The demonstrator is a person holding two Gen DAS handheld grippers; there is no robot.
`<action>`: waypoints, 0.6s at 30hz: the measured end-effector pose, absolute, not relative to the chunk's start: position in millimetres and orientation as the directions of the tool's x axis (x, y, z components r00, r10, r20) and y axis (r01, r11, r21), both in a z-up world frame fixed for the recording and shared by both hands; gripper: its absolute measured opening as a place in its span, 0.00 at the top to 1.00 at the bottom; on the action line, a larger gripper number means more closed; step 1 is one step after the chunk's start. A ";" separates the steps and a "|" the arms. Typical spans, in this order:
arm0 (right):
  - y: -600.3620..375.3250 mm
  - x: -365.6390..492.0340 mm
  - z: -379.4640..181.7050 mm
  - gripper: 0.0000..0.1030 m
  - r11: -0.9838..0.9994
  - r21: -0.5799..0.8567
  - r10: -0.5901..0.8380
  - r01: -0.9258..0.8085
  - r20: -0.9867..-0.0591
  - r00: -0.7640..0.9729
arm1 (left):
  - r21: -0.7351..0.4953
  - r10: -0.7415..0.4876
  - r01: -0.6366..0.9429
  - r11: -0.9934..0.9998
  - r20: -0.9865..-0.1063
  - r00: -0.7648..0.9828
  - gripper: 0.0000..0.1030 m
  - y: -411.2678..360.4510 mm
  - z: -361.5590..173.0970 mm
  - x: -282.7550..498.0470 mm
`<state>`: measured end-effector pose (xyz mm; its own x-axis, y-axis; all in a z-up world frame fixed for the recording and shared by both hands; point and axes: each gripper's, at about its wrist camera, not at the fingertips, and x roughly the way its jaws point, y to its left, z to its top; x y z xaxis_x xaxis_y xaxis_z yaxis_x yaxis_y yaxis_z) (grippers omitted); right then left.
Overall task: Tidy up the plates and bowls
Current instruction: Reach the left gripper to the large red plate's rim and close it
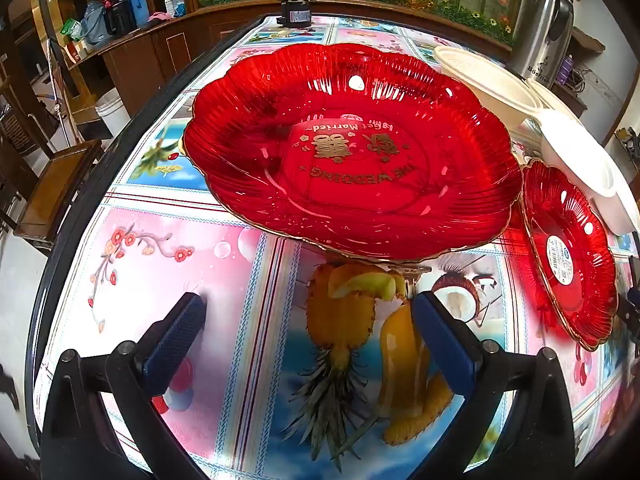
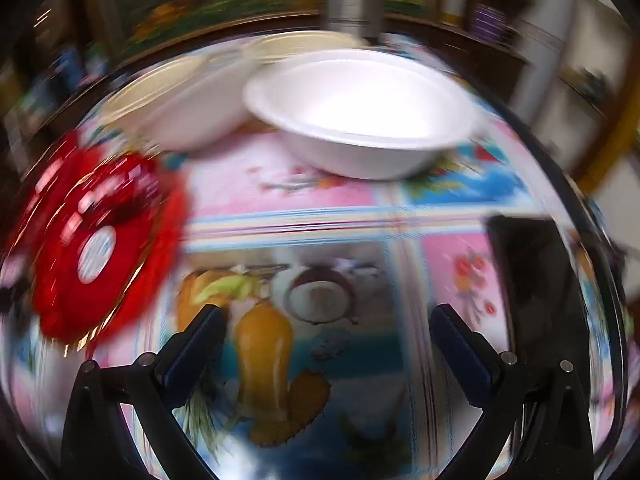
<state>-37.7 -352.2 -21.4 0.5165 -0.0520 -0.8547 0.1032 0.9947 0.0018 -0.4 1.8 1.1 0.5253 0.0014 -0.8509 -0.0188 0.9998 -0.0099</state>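
On the counter, covered with a glossy cloth printed with fruit and flowers, a large red plate with a scalloped gilt rim and gold lettering sits at 12 o'clock from the left hand-held gripper, just beyond its fingertips and not touching them. A small red plate of the same pattern, bearing a white label, lies at 3 o'clock of the large one, just beside its rim. White foam bowls stand at 1 o'clock, the nearest overlapping the small plate's far edge. A steel flask stands behind them. The left hand-held gripper is spread wide, with nothing between its blue pads. The right wrist view is blurred. There the right hand-held gripper is likewise spread wide and empty over the cloth. A white bowl stands at 12 o'clock from it, well apart. Further white ware lies at 11 o'clock, its number uncertain. The small red plate is at 9 o'clock. A dark flat object lies at 3 o'clock; its nature cannot be determined.
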 end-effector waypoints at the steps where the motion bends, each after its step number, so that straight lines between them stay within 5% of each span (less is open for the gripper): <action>1: -353.7 -39.1 -20.0 0.01 0.997 0.014 -0.029 0.080 -0.859 0.511 | -0.010 0.001 -0.019 1.000 -0.851 0.525 0.00 1.8 1.1 -0.4; 11: -317.2 -56.7 73.3 0.04 0.911 0.316 0.410 -0.265 -0.629 0.660 | -0.010 0.001 -0.019 1.000 -0.851 0.525 0.00 1.8 1.2 -0.3; 14: -286.4 -44.4 82.8 0.33 0.882 0.334 0.471 -0.333 -0.625 0.622 | -0.010 0.002 -0.019 1.000 -0.851 0.525 0.00 1.7 1.2 -0.3; 18: -257.4 -42.7 92.7 0.37 0.865 0.332 0.501 -0.376 -0.606 0.618 | -0.011 0.014 -0.044 0.999 -0.846 0.532 0.00 1.0 0.3 1.3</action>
